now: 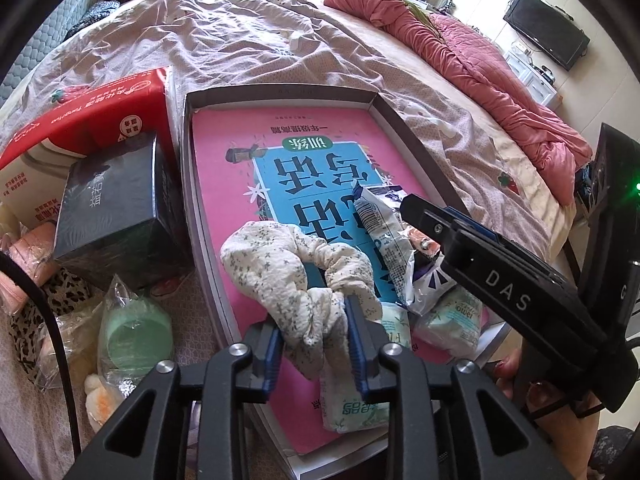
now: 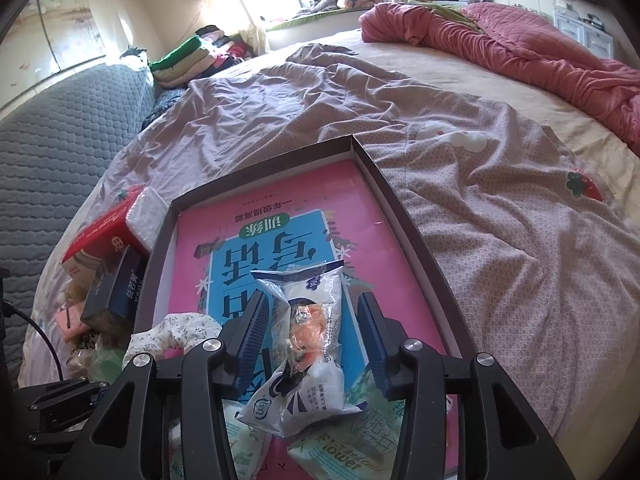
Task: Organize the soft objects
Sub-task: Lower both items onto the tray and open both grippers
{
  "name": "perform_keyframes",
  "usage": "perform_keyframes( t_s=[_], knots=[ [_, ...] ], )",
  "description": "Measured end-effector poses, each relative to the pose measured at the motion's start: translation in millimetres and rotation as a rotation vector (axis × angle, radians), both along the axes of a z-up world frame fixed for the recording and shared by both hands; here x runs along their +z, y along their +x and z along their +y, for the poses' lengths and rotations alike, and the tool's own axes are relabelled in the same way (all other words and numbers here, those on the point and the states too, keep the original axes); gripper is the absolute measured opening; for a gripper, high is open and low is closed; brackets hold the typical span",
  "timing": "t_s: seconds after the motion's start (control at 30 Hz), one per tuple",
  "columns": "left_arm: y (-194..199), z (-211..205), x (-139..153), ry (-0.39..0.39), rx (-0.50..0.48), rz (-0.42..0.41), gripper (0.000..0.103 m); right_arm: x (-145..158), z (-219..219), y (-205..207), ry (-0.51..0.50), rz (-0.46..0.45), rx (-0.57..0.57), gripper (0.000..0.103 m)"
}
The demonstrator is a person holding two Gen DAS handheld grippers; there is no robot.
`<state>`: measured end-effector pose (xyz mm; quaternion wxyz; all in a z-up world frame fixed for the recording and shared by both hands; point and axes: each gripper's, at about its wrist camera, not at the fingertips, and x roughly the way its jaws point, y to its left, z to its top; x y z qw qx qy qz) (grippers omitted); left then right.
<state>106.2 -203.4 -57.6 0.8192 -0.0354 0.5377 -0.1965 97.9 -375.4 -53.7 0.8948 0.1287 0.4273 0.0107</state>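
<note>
Two soft things over the tray [image 1: 280, 94].
My left claw [image 1: 316, 344] loosely straddles the scrunchie [image 1: 296, 272]; my right claw [image 2: 316, 344] is spread around the packet [image 2: 308, 340].

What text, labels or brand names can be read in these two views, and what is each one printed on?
"DAS": right gripper, seen from the left wrist.
"Flower": green tissue pack in the tray.
Large Chinese characters on the pink book: upside down, not read.
Print on the red pack, dark box and snack bag: too small or blurred.
</note>
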Motion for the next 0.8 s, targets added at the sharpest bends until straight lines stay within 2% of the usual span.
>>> perform_keyframes(
  t_s=[0.33,0.47,0.8],
  knots=[
    [-3,-3,6,0.011,-0.012,-0.02,0.048,0,-7,-2,0.005,-0.002,-0.033,0.055],
    [-5,-3,7,0.01,-0.013,-0.019,0.058,3,-11,-4,0.006,-0.016,-0.056,0.058],
    [-13,-3,16,0.032,-0.027,-0.053,0.07,6,-13,-6,-0.006,-0.035,-0.068,0.066]
  ],
)
